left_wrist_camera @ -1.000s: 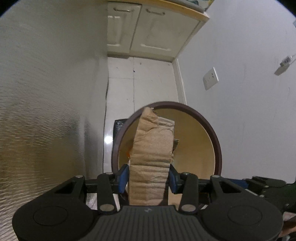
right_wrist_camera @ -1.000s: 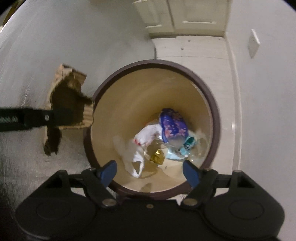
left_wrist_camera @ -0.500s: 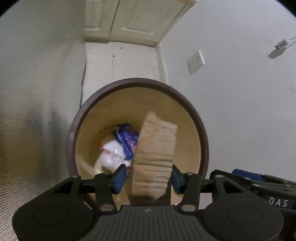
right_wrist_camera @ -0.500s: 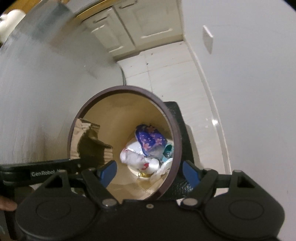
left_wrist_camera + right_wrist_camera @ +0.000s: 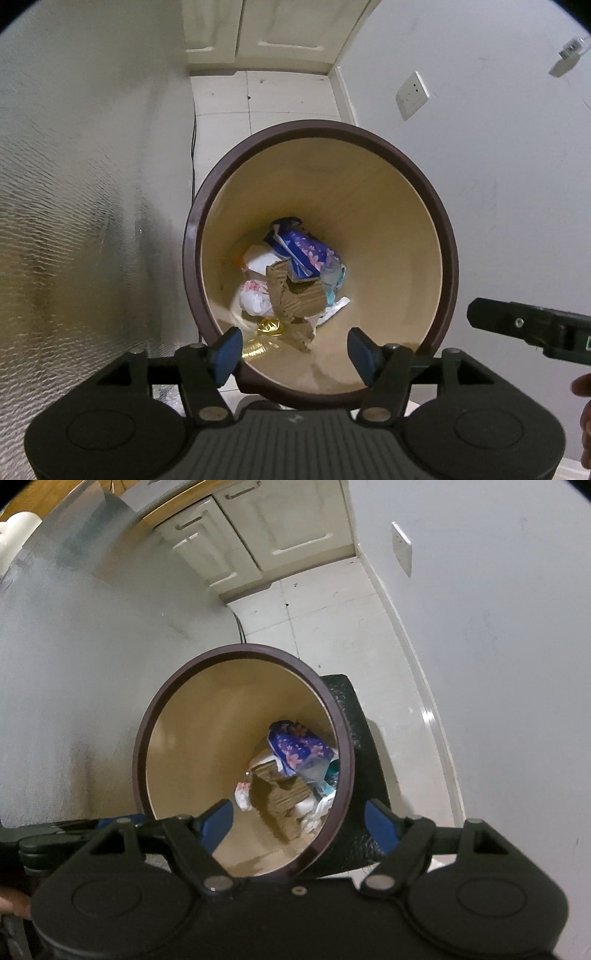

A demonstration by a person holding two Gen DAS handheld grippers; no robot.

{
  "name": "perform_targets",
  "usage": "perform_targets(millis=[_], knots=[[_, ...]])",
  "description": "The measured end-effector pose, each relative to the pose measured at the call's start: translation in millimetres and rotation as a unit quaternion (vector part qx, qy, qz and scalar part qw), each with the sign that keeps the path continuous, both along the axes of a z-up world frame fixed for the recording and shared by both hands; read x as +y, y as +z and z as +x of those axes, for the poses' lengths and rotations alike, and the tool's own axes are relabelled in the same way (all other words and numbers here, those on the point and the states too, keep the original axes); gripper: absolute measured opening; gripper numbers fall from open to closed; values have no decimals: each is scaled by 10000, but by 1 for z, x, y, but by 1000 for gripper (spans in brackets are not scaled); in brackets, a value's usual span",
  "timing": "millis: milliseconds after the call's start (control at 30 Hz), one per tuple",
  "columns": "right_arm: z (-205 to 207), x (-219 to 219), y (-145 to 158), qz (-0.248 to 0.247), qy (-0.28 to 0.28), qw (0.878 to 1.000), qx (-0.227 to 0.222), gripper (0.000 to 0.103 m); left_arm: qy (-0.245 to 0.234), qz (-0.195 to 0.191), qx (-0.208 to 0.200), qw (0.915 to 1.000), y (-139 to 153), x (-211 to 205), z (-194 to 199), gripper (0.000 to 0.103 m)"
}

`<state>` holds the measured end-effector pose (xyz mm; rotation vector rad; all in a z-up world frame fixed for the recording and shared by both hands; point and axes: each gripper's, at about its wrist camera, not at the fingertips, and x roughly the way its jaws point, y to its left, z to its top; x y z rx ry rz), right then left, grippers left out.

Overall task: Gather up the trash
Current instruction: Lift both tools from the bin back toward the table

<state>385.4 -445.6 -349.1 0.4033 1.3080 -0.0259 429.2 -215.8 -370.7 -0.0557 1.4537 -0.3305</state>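
Here, both grippers hang over a brown-rimmed bin [image 5: 448, 236] with their jaws spread and holding nothing.
The left gripper [image 5: 295, 350] and right gripper [image 5: 297, 821] sit low in their frames; the torn cardboard [image 5: 291, 295] lies at the bin's bottom, just above and well beyond the jaws, among a blue wrapper [image 5: 306, 251] and white tissue [image 5: 253, 299].

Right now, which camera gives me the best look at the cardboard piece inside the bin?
Left wrist view: it looks straight down the bin, so the cardboard piece lies unobstructed atop the wrappers. In the right wrist view the cardboard appears smaller, darker and partly blurred.
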Motion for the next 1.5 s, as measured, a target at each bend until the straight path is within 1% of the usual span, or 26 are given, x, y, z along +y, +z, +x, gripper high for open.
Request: perform_targets(millis=[67,200,467,533,667,800,867,1033,1300,1500], knots=[[0,1,1,7,32,10000,-2,79,-51,20,-41,10000,5,0,-3,67],[-3,0,7,-3,107,9999,-54,79,-66,47,-89,9999,14,1,-7,75],[-10,2,32,-135,233,9992,-281,80,-38,178,-308,9994,45,2,-11,87],[-12,3,40,-182,259,9989,-346,84,4,220,-386,9990,53,4,-11,90],[-16,4,51,-280,306,9983,-415,88,53,241,-523,9983,70,8,-14,96],[-22,6,63,-387,393,9973,-475,96,65,273,-669,9974,85,11,-19,101],[-26,6,69,-428,404,9968,-536,97,90,243,-730,9970,93,14,-22,103],[-34,6,86,-532,388,9956,-669,103,108,214,-884,9958,108,20,-32,103],[-49,7,112,-765,383,9925,-868,103,171,172,-1128,9933,134,26,-50,103],[-67,8,130,-852,388,9905,-1012,103,203,124,-1327,9909,152,31,-65,103]])
